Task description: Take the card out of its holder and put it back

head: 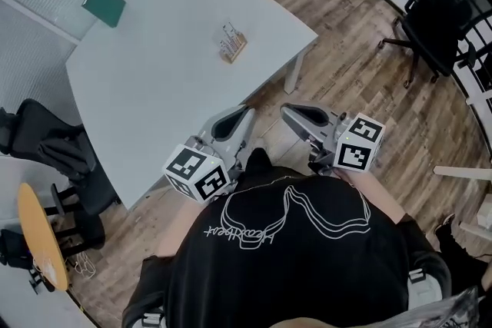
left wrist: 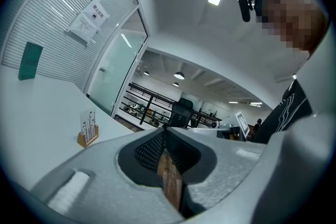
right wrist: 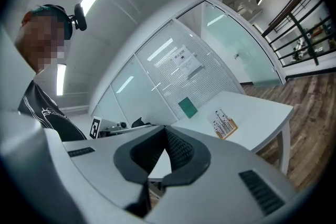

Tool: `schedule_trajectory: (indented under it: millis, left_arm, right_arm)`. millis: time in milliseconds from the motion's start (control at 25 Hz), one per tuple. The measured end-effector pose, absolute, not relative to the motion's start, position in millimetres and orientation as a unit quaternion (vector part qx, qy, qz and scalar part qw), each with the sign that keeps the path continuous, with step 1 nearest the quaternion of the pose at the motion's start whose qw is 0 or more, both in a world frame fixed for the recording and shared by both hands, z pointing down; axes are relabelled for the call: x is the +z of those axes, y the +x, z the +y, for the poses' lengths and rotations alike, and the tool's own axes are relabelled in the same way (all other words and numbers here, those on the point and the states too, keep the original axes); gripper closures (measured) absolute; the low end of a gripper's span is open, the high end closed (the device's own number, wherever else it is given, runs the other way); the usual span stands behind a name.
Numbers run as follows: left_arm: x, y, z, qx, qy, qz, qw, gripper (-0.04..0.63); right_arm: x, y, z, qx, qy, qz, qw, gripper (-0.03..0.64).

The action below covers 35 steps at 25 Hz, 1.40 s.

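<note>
- Overall, the white table [head: 154, 81] fills the upper left and centre of the head view. It stands on a wood-plank floor [head: 338, 34], and its near edge slants down toward the lower left.
- Dark shirt [head: 292, 257]: the person's torso, bottom centre.
- Office chair [head: 434, 19] at the upper right and a second chair [head: 54, 142] at the left edge; neither belongs to the task.
- Left gripper [head: 246, 114]: lower centre, at the table's near edge. Its jaws are clenched tip to tip with nothing between them.
- Right gripper [head: 287, 111]: just right of the left one, over the floor and clear of the table. Its jaws are likewise closed on nothing.
- Green pad [head: 104, 2]: flat on the table's far corner, upper left, well apart from everything else.
- Wooden holder [head: 234, 51]: upper centre of the head view, alone on the tabletop and well apart from both grippers. Its long axis appears to run obliquely, from upper right to lower left.
- Card [head: 228, 34]: upright in the holder's slot, top edge free, not yet drawn out.
- Governing relation: the holder lies up the frame from both tools, almost directly above the left gripper's tip, so the left hand seems slightly nearer. Either jaw pair would have to open before taking the card's upper edge, and the pull would probably run upward along the slot.
</note>
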<state>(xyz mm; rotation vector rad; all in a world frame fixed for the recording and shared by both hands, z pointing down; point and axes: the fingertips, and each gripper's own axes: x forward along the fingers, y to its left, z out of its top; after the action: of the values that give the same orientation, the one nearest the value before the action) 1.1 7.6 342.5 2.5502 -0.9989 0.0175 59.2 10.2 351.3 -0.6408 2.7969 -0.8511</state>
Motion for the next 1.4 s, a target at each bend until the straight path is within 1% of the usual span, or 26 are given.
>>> schedule_trajectory:
  millis: [440, 720, 800, 880, 1160, 1400]
  left_arm:
    - [371, -26, -99, 0.039, 0.912, -0.34, 0.225, 0.577]
    - [392, -59, -156, 0.038, 0.898, -0.373, 0.229, 0.574]
    - [400, -68, -170, 0.037, 0.892, -0.386, 0.234, 0.537]
    - [409, -76, -183, 0.042, 0.888, -0.393, 0.236, 0.517]
    - [442, -94, -216, 0.091, 0.887, -0.413, 0.186, 0.485]
    - [469, -111, -233, 0.112, 0.873, -0.433, 0.194, 0.451]
  right_arm:
    - [368, 41, -86, -0.314, -0.245, 0.914, 0.079, 0.607]
    - [386, 29, -123, -0.334, -0.261, 0.903, 0.071, 0.607]
    - [392, 27, -130, -0.34, -0.263, 0.9, 0.069, 0.607]
    - [396, 22, -137, -0.345, -0.263, 0.899, 0.066, 0.607]
    - [412, 13, -161, -0.361, -0.27, 0.891, 0.062, 0.607]
    - [417, 14, -170, -0.369, -0.282, 0.883, 0.062, 0.607]
